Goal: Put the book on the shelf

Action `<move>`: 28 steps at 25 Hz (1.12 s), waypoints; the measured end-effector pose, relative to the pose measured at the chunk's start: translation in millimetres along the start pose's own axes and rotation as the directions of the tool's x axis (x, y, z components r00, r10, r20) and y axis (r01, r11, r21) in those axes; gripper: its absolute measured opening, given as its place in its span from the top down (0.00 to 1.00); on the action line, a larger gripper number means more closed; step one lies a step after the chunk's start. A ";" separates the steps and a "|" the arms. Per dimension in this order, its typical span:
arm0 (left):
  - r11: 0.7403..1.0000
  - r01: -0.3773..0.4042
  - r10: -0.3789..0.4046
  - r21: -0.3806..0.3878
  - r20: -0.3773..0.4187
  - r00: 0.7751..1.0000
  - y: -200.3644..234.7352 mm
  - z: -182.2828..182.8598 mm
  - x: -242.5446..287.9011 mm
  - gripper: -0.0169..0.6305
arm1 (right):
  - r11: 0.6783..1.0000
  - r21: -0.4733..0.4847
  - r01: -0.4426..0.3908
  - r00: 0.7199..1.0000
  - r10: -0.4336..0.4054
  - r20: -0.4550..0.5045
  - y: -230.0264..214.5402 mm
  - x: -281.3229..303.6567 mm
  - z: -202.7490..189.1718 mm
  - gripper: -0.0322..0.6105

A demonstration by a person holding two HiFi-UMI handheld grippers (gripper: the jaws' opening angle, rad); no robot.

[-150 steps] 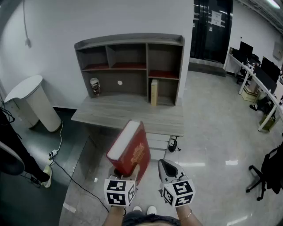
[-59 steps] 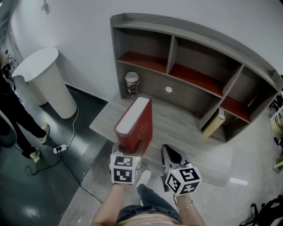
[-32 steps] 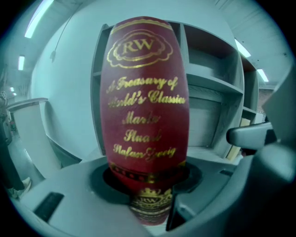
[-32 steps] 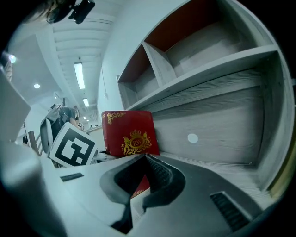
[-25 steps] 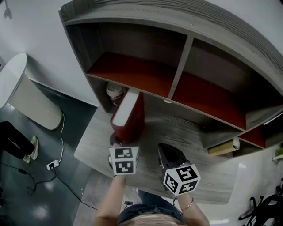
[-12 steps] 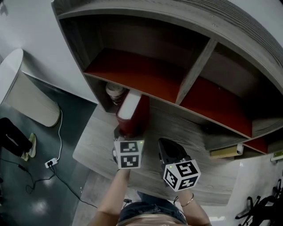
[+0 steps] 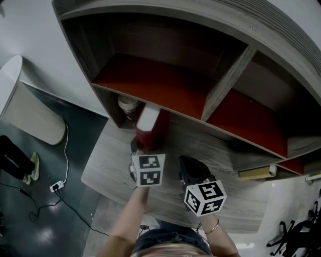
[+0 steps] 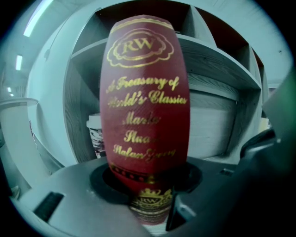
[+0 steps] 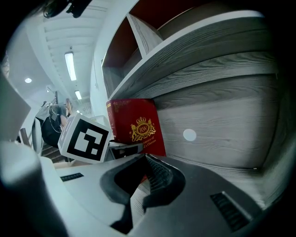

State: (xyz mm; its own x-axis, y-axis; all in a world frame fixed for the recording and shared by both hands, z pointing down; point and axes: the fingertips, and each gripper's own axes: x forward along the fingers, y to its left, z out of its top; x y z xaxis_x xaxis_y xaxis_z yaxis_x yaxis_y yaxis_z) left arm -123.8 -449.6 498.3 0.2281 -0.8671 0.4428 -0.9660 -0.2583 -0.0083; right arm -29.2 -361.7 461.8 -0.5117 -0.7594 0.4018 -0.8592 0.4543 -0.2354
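I held thick red book (image 8: 145, 92), upright, gold-lettered spine, in left gripper (image 8: 149, 203); right gripper (image 7: 189, 168) closed, empty; shelf (image 7: 200, 15) at 12 o'clock.

The book (image 8: 145, 111) wears a finely textured red cover, cloth-like, with gleaming gilt lettering; the shelf (image 7: 225, 83) shows matt grey wood grain, and the floor (image 7: 30, 211) looks glossy.
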 end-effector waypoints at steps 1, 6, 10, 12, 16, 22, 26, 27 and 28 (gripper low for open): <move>1.000 -0.001 0.001 0.002 0.000 1.000 -1.0 -1.0 2.5 0.64 | 1.000 0.001 0.003 1.000 -0.003 -0.002 -1.0 0.2 -0.5 0.94; 1.000 -0.006 0.006 0.020 0.018 1.000 -3.9 3.8 16.0 0.64 | 1.000 0.006 0.018 1.000 -0.018 -0.013 -4.6 1.1 -3.8 0.94; 0.999 -0.007 0.006 0.035 0.020 1.000 -5.4 6.6 25.3 0.64 | 1.000 0.011 0.024 0.999 -0.023 -0.022 -6.4 0.9 -7.5 0.94; 0.999 -0.006 0.005 0.036 0.021 1.000 -5.4 7.0 28.9 0.64 | 1.000 0.014 0.026 0.999 -0.026 -0.022 -7.7 1.4 -7.5 0.94; 0.999 -0.006 0.005 0.031 0.024 1.000 -5.5 6.1 32.9 0.64 | 0.999 0.019 0.029 0.999 -0.029 -0.021 -10.5 2.1 -7.6 0.94; 1.000 -0.007 0.006 0.025 0.023 1.000 -6.7 4.1 39.1 0.64 | 0.999 0.025 0.033 0.999 -0.032 -0.023 -15.4 2.2 -8.9 0.94; 0.999 -0.013 0.012 0.034 0.026 1.000 -4.8 5.1 38.9 0.64 | 0.999 0.029 0.033 0.999 -0.032 -0.030 -16.8 1.9 -10.5 0.94; 0.999 -0.012 0.011 0.034 0.023 1.000 -4.8 4.2 38.9 0.64 | 0.999 0.030 0.033 0.999 -0.032 -0.032 -17.0 2.2 -11.4 0.94; 0.999 -0.008 0.007 0.033 0.025 1.000 -5.1 3.7 39.4 0.64 | 0.999 0.031 0.033 0.999 -0.032 -0.034 -17.1 2.6 -12.0 0.94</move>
State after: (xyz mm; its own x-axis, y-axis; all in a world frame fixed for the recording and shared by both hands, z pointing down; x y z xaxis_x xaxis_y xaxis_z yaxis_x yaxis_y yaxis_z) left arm -109.5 -484.1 512.4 0.2240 -0.8792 0.4204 -0.9632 -0.2654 -0.0418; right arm -15.8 -365.8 477.6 -0.4831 -0.7576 0.4390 -0.8755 0.4142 -0.2488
